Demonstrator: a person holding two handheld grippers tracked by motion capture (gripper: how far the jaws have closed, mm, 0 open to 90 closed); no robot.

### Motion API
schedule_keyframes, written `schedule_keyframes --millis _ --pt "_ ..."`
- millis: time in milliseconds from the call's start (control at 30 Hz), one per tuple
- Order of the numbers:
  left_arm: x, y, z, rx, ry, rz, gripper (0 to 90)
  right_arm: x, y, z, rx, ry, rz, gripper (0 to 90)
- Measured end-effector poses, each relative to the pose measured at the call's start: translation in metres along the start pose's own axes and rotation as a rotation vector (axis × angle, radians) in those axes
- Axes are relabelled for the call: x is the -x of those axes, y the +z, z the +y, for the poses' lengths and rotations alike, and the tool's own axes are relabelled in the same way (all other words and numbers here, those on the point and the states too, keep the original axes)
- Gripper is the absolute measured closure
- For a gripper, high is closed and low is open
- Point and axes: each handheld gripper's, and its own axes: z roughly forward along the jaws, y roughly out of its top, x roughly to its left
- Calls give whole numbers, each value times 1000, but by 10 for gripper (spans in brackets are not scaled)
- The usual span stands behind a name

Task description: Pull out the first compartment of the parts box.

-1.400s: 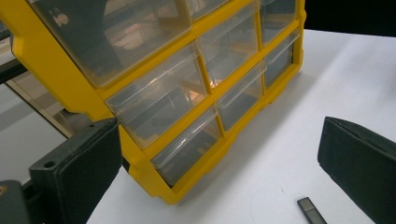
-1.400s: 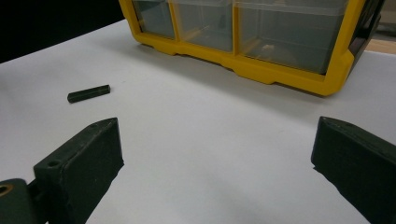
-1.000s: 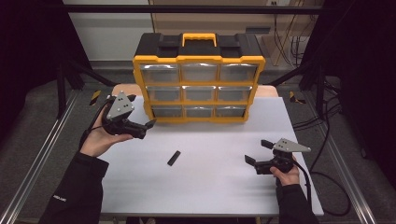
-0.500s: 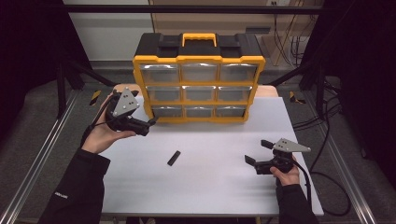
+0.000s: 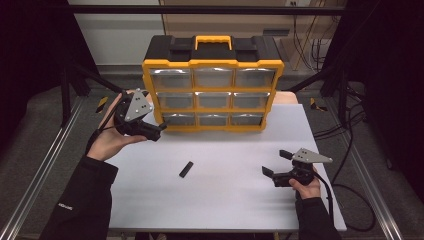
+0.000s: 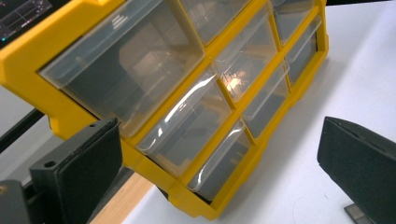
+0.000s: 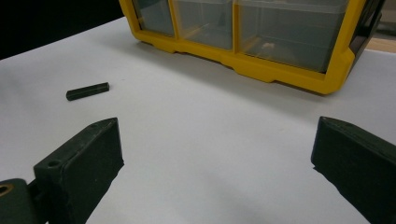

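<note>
No readable writing. Your left gripper (image 5: 154,131), jaws spread and empty, hangs beside the drawer cabinet (image 5: 212,87); your right gripper (image 5: 274,163), likewise spread, rests well apart from the small black bar (image 5: 186,169).

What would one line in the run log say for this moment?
left gripper: open, raised by organizer's bottom-left drawer | right gripper: open, low over table | black stick: lying loose mid-table | organizer: drawers shut

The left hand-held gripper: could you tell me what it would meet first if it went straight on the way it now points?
Most likely the yellow drawer cabinet: the left hand-held gripper, jaws open, points at its clear lower-left drawers. Which drawer front comes first is hard to tell.
</note>
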Motion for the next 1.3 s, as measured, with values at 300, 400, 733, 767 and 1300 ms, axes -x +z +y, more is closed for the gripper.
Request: schedule_keyframes --millis 300,400,733,767,1300 --pt "-3 4 7 -12 58 23 1 0 0 0 -5 0 -2 22" --pt "-4 5 8 -20 82 30 4 0 0 0 -5 0 -3 22" --pt "-10 12 14 -32 147 52 14 0 0 0 -3 1 -4 22" --pt "-10 13 15 -33 157 53 14 0 0 0 -4 0 -4 22" --pt "-13 28 26 -44 287 87 14 0 0 0 -5 -1 -2 23"
